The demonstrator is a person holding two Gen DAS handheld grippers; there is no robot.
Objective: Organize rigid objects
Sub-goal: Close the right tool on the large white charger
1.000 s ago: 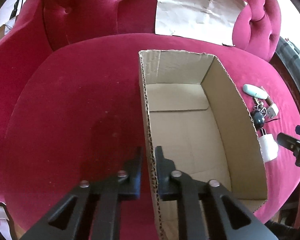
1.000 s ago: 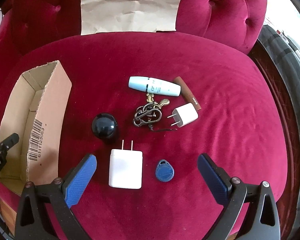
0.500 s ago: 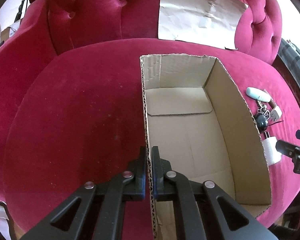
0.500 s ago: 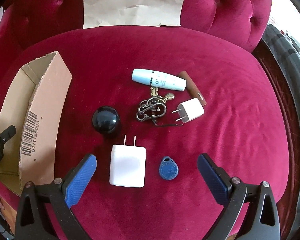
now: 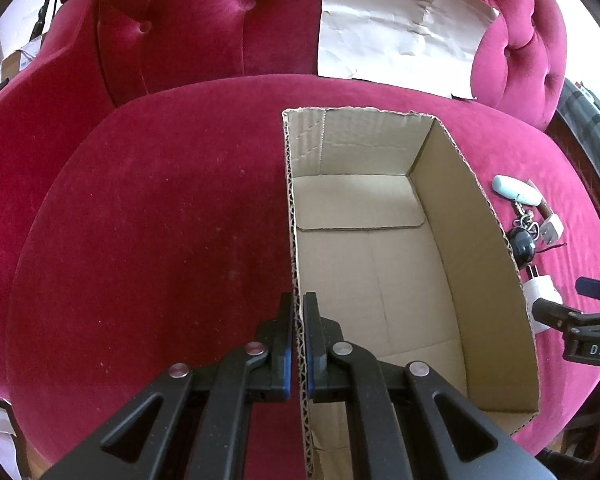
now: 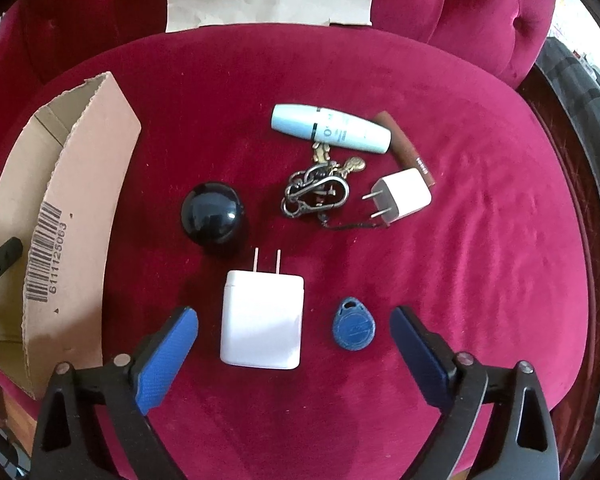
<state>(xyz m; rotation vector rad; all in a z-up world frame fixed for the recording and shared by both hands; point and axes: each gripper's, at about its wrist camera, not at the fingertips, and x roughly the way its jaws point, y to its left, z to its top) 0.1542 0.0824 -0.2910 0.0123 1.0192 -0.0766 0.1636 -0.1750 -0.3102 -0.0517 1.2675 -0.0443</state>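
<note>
My left gripper (image 5: 298, 300) is shut on the left wall of an open, empty cardboard box (image 5: 380, 264) on the red velvet seat. My right gripper (image 6: 294, 316) is open, its blue fingers on either side of a large white charger (image 6: 262, 318) and a blue key fob (image 6: 354, 328). Beyond lie a black ball (image 6: 213, 213), a metal keyring (image 6: 318, 194), a small white plug (image 6: 402, 196), a pale blue tube (image 6: 330, 128) and a brown stick (image 6: 406, 148). The box (image 6: 72, 208) stands left of them.
The red tufted sofa back (image 5: 204, 20) rises behind the seat, with a creased brown paper sheet (image 5: 400, 24) leaning on it. The seat's right edge (image 6: 580, 240) drops off to dark fabric. My right gripper shows at the right of the left wrist view (image 5: 580, 312).
My left gripper has closed on the box's left wall. My right gripper has moved forward a little toward the large charger and key fob.
</note>
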